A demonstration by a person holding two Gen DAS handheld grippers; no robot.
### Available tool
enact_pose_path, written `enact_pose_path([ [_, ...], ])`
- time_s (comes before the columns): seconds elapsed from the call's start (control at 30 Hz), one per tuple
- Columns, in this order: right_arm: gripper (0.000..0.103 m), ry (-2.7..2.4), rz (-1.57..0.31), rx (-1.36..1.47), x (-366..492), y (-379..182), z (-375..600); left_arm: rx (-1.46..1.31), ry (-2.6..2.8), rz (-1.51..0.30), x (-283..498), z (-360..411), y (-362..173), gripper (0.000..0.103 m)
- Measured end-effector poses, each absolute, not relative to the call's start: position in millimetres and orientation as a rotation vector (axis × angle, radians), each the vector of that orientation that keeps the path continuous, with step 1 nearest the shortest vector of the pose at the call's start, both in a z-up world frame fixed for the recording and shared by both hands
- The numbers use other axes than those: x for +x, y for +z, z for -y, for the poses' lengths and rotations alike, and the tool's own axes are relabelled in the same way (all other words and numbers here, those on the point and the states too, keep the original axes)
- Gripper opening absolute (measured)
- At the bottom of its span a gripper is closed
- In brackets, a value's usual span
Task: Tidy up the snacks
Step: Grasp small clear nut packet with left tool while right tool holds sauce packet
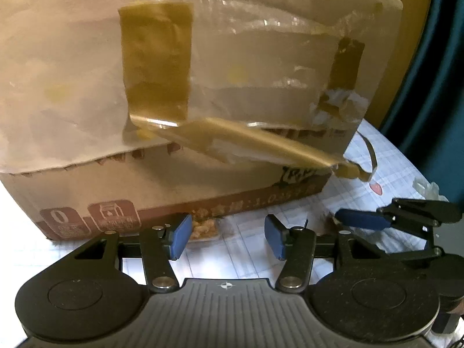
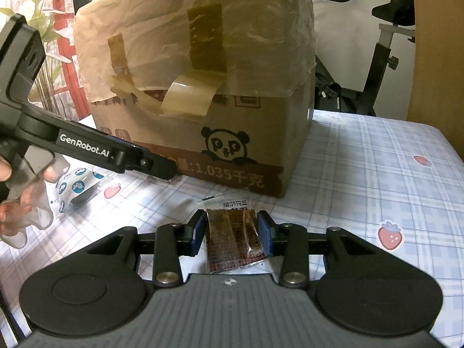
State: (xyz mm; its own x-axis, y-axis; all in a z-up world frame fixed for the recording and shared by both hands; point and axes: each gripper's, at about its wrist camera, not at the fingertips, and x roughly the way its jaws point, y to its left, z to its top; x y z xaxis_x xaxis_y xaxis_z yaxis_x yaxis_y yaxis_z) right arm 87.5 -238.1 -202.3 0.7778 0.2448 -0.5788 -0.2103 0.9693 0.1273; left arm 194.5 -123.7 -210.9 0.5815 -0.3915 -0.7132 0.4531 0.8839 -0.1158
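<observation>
Gripping a small clear-wrapped brown snack packet (image 2: pixel 232 232) with red print, the right gripper (image 2: pixel 232 230) has its blue-padded jaws closed against the packet's two sides. The packet sits low over the surface (image 2: pixel 362 174), covered in a white-and-blue checked cloth with strawberry motifs; whether it touches the cloth cannot be told. It lies just in front of a large brown cardboard box (image 2: pixel 246 145) bearing a panda logo and dark red printed band.

A crumpled translucent plastic sheet (image 2: pixel 203 43) drapes over the box's upper part, fixed with strips of brown packing tape (image 2: pixel 206 40); one strip has peeled loose and curls outward.

The left gripper (image 1: pixel 226 239) hovers close to the box's lower edge with its jaws open and nothing between them. Beyond the left pad, a second clear packet with pale crumbly contents (image 1: pixel 203 229) lies on the cloth, touching the box's base.

From the left wrist view, the right gripper appears at the right side, its blue pads low over the cloth. From the right wrist view, the left gripper's black arm, lettered "GenRobot.AI", crosses in front of the box, and a small white wrapper with blue round motifs (image 2: pixel 76 188) lies on the cloth beneath it.
</observation>
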Motion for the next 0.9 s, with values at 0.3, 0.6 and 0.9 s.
enact_pose_path([
  [0.3, 0.041, 0.255, -0.633, 0.062, 88, -202, 238, -0.119, -0.538, -0.934, 186, 113, -212, 0.056],
  [0.6, 0.041, 0.266, -0.639, 0.056, 89, -202, 238, -0.087, -0.327, -0.886, 187, 104, -202, 0.055],
  [0.9, 0.041, 0.271, -0.641, 0.056, 90, -202, 239, -0.182, -0.272, -0.969, 211, 109, -227, 0.051],
])
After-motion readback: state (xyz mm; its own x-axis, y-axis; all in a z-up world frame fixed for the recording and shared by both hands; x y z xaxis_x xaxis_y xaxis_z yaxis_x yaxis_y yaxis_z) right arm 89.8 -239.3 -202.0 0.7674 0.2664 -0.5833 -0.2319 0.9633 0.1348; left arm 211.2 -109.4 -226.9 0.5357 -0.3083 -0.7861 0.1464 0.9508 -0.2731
